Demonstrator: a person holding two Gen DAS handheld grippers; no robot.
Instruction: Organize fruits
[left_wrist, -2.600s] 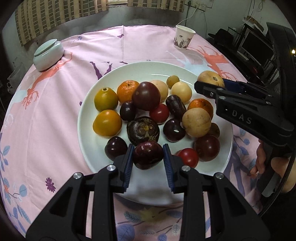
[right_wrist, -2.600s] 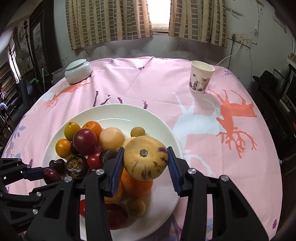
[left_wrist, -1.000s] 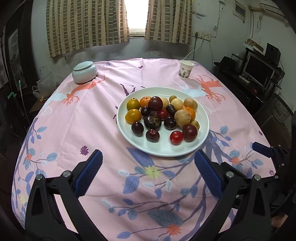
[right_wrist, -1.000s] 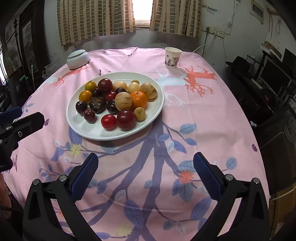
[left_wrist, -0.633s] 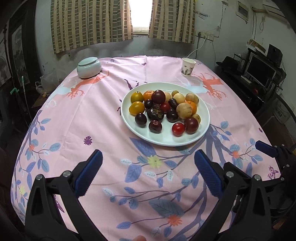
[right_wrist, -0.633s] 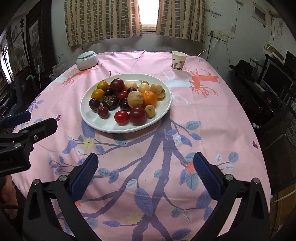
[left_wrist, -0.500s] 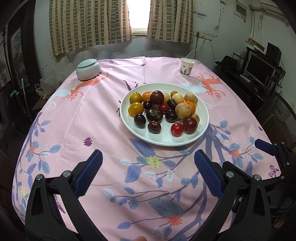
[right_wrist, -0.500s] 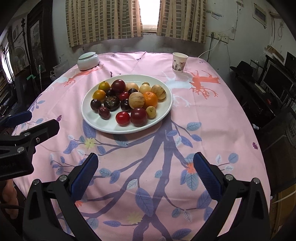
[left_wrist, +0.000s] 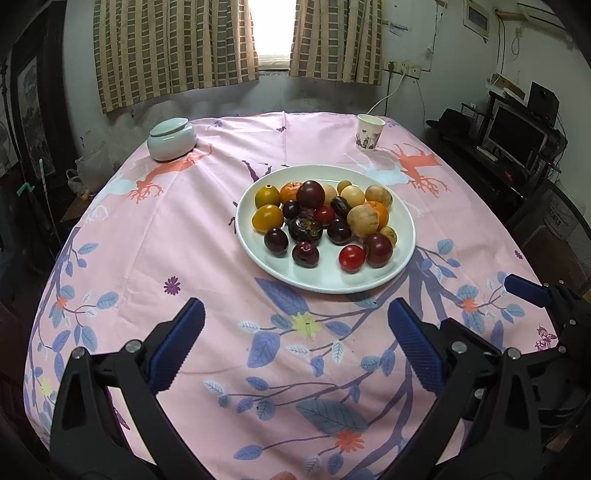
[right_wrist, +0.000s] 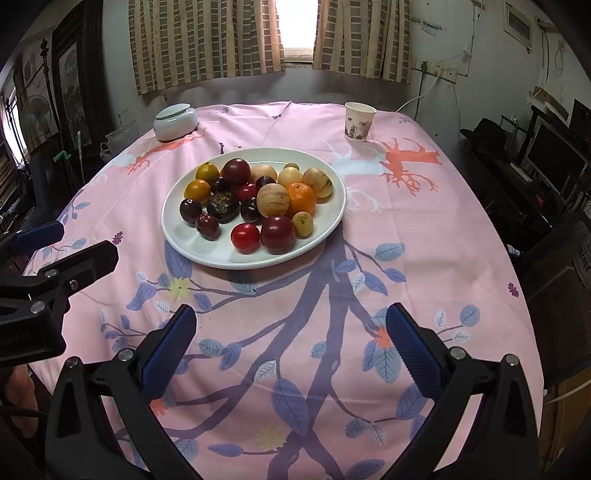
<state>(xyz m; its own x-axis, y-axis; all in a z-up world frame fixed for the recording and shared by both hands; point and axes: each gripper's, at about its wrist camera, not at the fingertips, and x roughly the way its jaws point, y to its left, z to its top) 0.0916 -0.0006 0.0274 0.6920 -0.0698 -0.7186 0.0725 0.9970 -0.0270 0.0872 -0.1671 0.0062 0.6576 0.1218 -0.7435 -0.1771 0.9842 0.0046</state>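
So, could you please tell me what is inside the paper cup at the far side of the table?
Only the paper cup and its rim show, standing upright on the pink tablecloth beyond the white plate. Its inside is hidden by its own wall from both views, so the contents cannot be told.

A round desk (left_wrist: 110, 258) under a pink printed cloth carries 3 things: white fruit plate (left_wrist: 402, 221) centre, lidded jar (left_wrist: 171, 139) far left, paper cup (left_wrist: 369, 133) far right.
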